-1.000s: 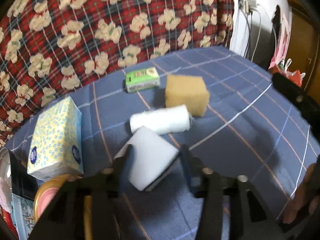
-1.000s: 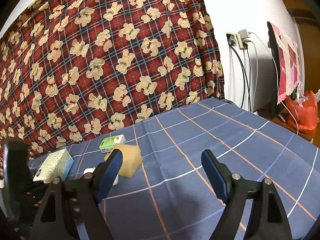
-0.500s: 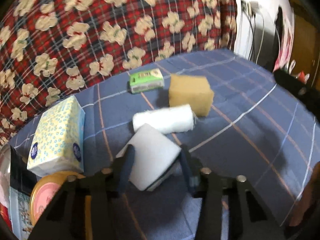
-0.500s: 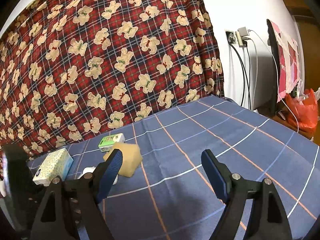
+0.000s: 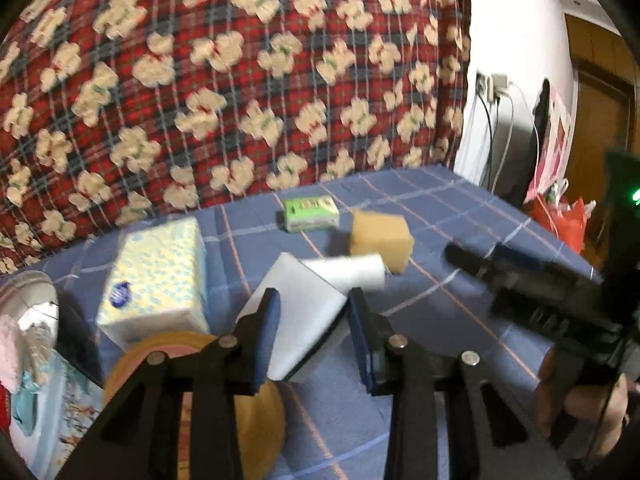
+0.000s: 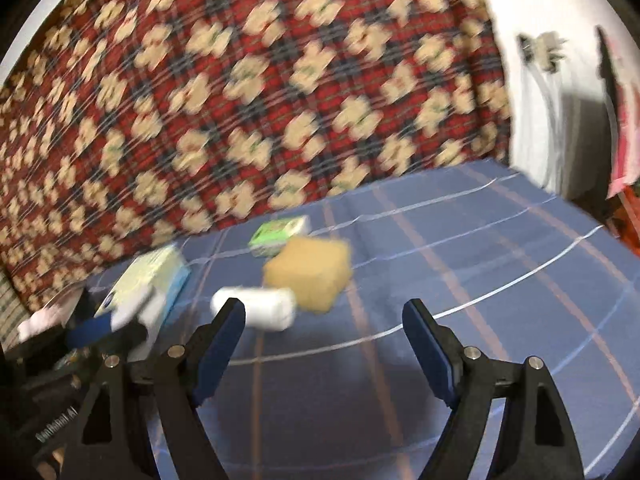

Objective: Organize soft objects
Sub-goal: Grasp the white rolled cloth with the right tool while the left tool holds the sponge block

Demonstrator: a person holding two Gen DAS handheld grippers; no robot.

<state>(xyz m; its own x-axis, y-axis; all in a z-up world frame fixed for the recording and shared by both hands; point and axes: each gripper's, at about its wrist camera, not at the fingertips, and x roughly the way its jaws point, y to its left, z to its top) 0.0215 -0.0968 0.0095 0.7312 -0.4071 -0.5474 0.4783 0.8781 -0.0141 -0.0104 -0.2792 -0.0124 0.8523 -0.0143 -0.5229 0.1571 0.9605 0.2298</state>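
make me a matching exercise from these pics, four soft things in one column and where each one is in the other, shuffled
Things:
1. white sponge
2. tan sponge
3. tissue box
4. green pack

Places:
A. farthest back, near the bear-print blanket
B. between the jaws of the left gripper
C. far left of the blue cloth
D. just right of the white roll

Pairs: 1-B, 2-D, 3-C, 4-A
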